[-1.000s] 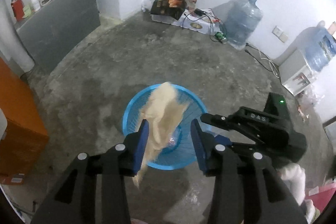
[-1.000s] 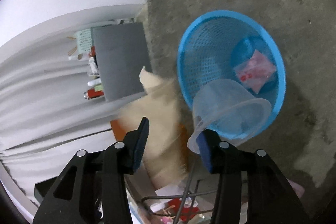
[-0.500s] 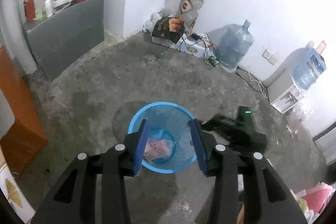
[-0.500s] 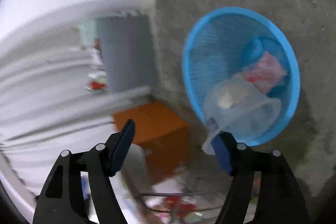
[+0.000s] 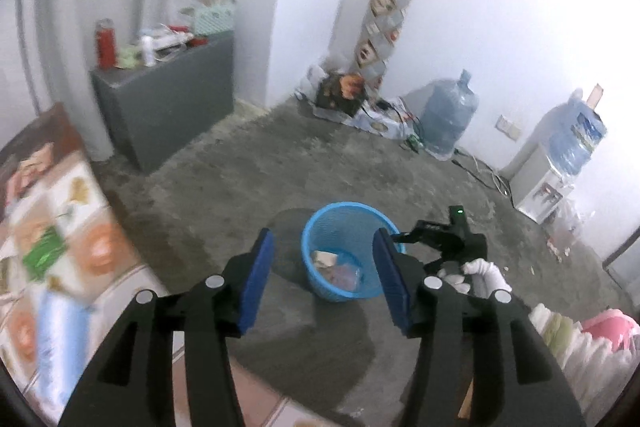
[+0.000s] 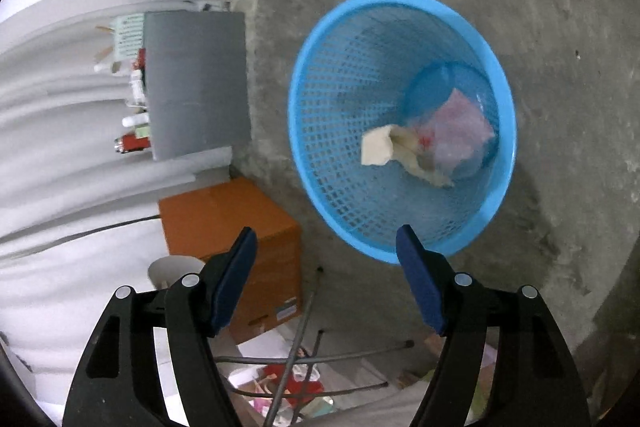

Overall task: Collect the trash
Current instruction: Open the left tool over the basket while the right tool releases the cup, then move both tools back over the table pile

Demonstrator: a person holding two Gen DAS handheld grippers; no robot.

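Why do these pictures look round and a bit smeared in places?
Both views are fisheye, so walls and floor bend toward a dark circular border. In the left wrist view the patterned table at lower left is motion-blurred and the far wall is washed out. In the right wrist view the blue basket and the cream paper inside it look fairly sharp, edges slightly soft.

My left wrist camera looks forward and down across the concrete floor (image 5: pixel 248 167) from farther back, taking in the far walls and the blue basket (image 5: pixel 347 227) low in the middle. My right wrist camera hangs near above that basket (image 6: pixel 400 115), looking steeply down into it. Both views share the basket and the grey cabinet (image 5: pixel 168 99) (image 6: pixel 196 83).
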